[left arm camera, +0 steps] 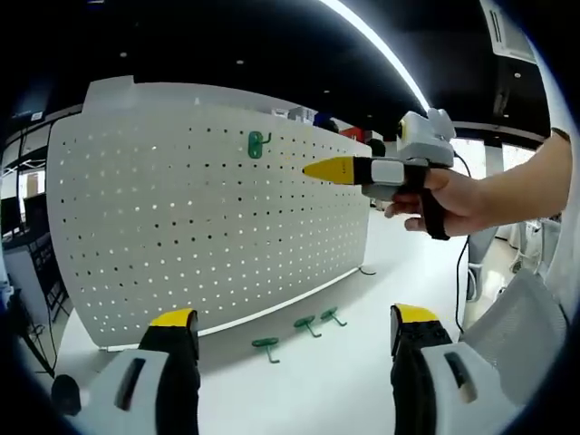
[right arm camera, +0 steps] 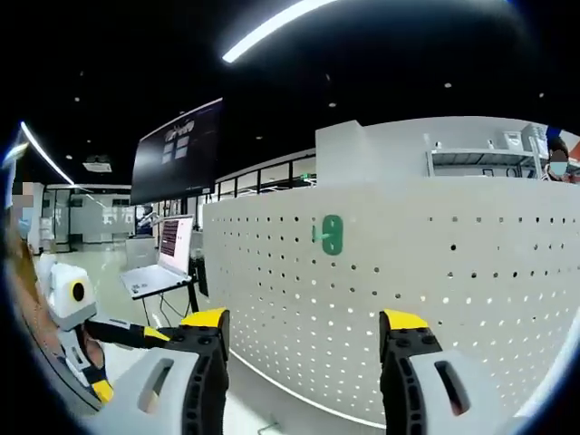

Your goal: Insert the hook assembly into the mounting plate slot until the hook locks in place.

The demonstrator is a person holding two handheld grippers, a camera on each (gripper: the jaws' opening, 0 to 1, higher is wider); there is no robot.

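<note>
In the left gripper view, the left gripper (left arm camera: 294,331) stands wide at the bottom of the frame, its yellow-tipped jaws well apart with nothing between them. Just beyond the gap, on the white table (left arm camera: 362,381), lie three loose green hooks in a slanting row: the nearest hook (left arm camera: 266,345) at lower centre, the middle hook (left arm camera: 305,323) to its right, and the farthest hook (left arm camera: 332,314) further right again. None of them touches a jaw. Behind them the white pegboard (left arm camera: 181,236) stands upright on the table, and one mounted green hook (left arm camera: 258,144) sits on it near its upper edge, above centre of the frame. At right of centre, the right gripper (left arm camera: 319,169) is held in a person's hand (left arm camera: 449,201), its yellow tip pointing left, just right of and slightly below the mounted hook; whether that tip is parted cannot be told here.

In the right gripper view, the right gripper (right arm camera: 304,331) shows its own jaws wide and empty at the bottom. The pegboard (right arm camera: 471,272) fills the right half, with the mounted green hook (right arm camera: 332,234) above the gap between the jaws. At lower left the left gripper (right arm camera: 154,335) comes in. Further off at left stand an open laptop (right arm camera: 163,258) and a dark screen (right arm camera: 178,151), under a black ceiling with strip lights.
</note>
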